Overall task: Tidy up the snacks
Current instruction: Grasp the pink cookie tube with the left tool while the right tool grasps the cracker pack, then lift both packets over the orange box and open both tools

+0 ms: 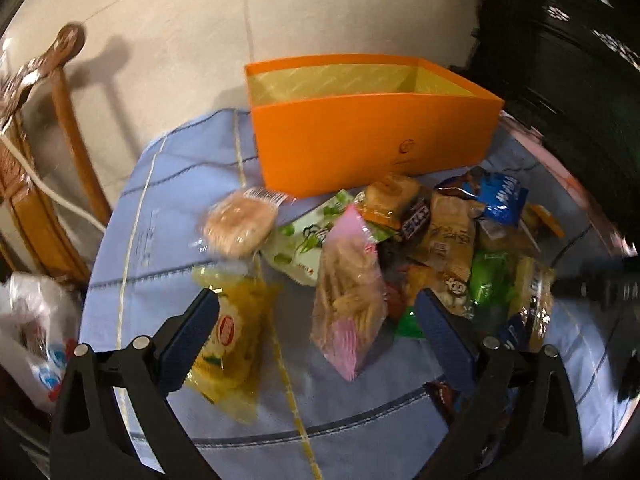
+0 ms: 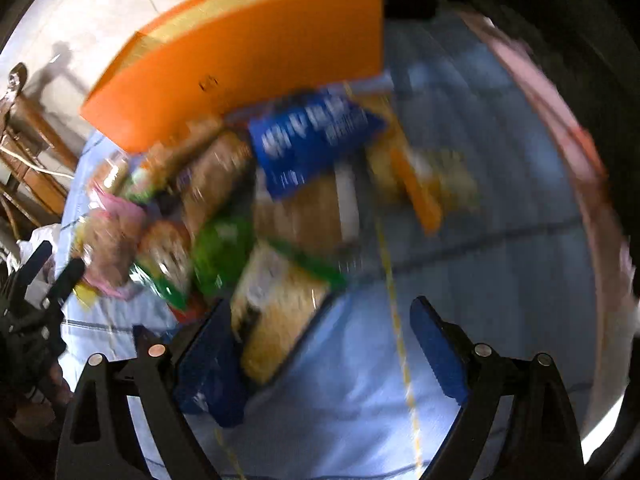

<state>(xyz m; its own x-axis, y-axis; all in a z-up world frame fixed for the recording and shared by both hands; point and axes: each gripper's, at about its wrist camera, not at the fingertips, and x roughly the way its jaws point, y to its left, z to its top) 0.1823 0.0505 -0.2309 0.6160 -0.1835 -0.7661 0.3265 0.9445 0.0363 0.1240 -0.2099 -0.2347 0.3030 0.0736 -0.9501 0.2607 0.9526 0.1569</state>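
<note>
An open orange box [image 1: 372,136] with a yellow lining stands at the far side of a round table under a light blue cloth [image 1: 168,208]. In front of it lies a heap of snack packets: a pink-edged cracker pack [image 1: 348,292], a round bun in clear wrap [image 1: 240,224], a yellow packet [image 1: 232,332], a blue bag [image 1: 500,200]. My left gripper [image 1: 316,320] hangs open above the pink pack, holding nothing. The right wrist view is blurred: my right gripper [image 2: 320,328] is open over a pale cracker pack [image 2: 280,312], with the orange box [image 2: 240,72] and blue bag [image 2: 312,140] beyond.
A wooden chair [image 1: 44,160] stands left of the table on pale floor tiles. A white plastic bag [image 1: 32,320] sits low at the left. Dark furniture [image 1: 568,60] fills the far right. The left gripper [image 2: 44,276] shows at the left edge of the right wrist view.
</note>
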